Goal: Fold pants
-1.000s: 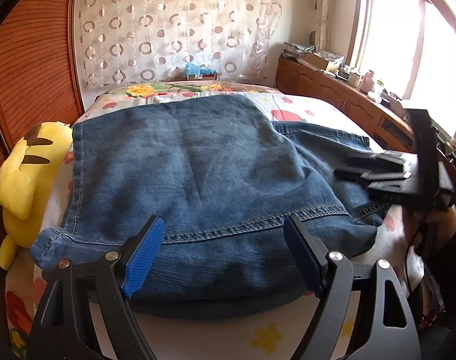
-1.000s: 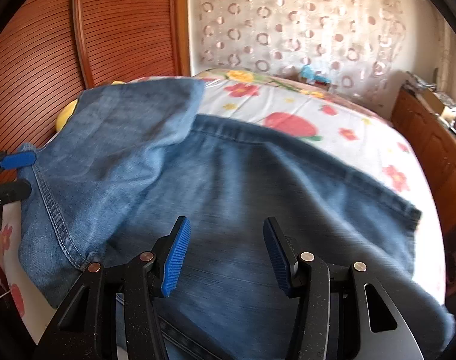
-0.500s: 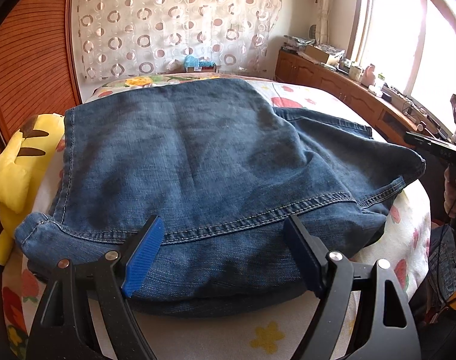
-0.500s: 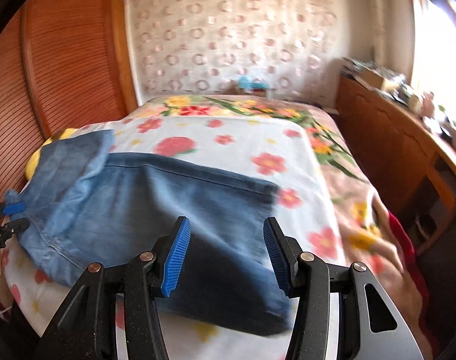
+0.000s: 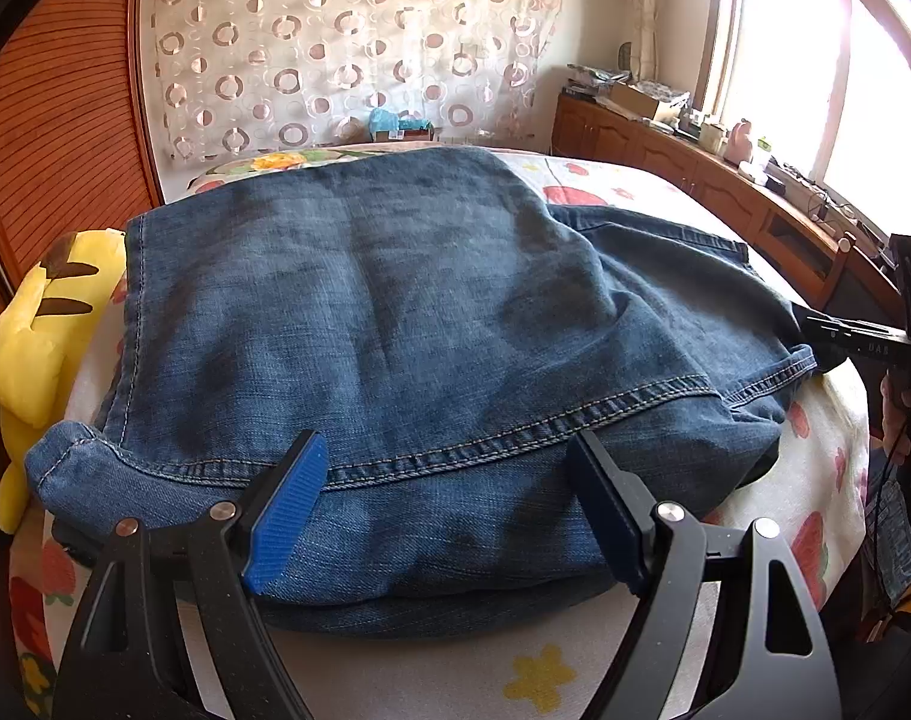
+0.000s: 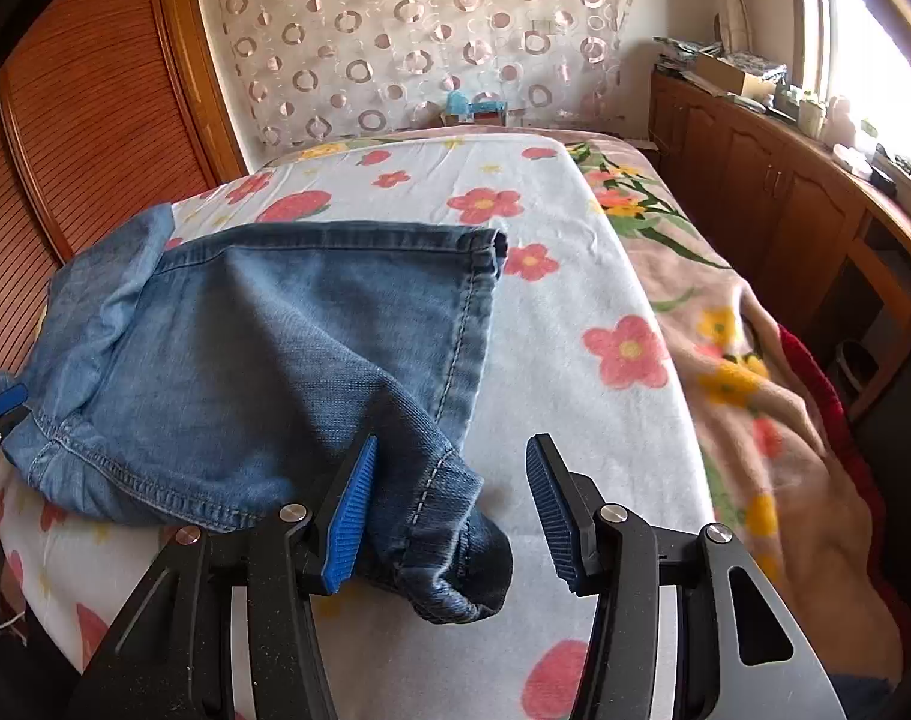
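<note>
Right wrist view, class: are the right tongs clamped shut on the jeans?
No, the right tongs stand open, with the jeans hem lying loosely between the pads.

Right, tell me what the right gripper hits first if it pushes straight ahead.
Most likely the rolled corner of the jeans, which lies between the right gripper's open jaws, nearer the left one. Beyond it is bare floral sheet. Depth is uncertain.
</note>
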Tool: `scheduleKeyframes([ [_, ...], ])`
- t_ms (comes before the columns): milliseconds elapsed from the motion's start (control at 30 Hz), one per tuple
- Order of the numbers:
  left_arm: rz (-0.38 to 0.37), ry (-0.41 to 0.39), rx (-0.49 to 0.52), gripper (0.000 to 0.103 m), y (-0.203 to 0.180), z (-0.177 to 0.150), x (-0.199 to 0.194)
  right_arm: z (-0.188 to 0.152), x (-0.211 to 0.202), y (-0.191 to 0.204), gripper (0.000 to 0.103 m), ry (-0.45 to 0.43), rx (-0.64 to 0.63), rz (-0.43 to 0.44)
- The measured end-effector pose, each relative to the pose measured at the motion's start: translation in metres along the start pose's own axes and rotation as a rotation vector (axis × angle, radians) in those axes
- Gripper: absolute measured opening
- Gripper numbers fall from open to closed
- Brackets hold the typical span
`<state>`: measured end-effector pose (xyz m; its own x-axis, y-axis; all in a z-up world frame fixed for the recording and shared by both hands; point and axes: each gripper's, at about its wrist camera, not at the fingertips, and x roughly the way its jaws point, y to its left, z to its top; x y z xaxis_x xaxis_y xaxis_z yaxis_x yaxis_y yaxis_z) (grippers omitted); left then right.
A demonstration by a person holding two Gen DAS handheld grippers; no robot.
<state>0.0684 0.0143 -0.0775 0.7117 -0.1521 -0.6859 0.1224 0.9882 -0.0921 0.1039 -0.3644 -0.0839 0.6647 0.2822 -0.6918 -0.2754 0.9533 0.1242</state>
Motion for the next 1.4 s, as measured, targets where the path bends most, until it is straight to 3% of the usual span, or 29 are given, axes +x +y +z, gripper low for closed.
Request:
scheduleKeyframes([
  [333,-0.002,0.002,-0.002,0.082,0.000,0.000,0.000,-0.006,0.002,0.000,0.052,0.012,-0.011,0.014],
  [367,-0.002,0.003,-0.001,0.082,0.000,-0.001,0.000,-0.007,0.003,0.002,0.051,0.014,-0.015,0.019],
  [433,-0.001,0.003,-0.002,0.082,0.000,0.000,0.000,-0.009,0.003,0.007,0.030,0.009,-0.034,0.034],
  [533,-0.001,0.002,-0.002,0.082,0.000,0.000,0.000,-0.009,0.002,0.012,0.017,0.008,-0.053,0.053],
  [867,-0.005,-0.023,0.003,0.082,0.001,0.001,-0.009,0.023,-0.043,0.025,0.014,-0.133,-0.073,0.151],
  [1000,-0.002,-0.043,-0.002,0.082,0.002,0.005,-0.018,0.049,-0.070,0.054,0.014,-0.211,-0.142,0.216],
  [1200,0.018,-0.081,-0.017,0.082,0.014,0.008,-0.037,0.086,-0.099,0.127,0.014,-0.305,-0.295,0.334],
  [1400,0.050,-0.107,-0.048,0.082,0.031,0.005,-0.055,0.101,-0.094,0.198,0.014,-0.302,-0.414,0.427],
])
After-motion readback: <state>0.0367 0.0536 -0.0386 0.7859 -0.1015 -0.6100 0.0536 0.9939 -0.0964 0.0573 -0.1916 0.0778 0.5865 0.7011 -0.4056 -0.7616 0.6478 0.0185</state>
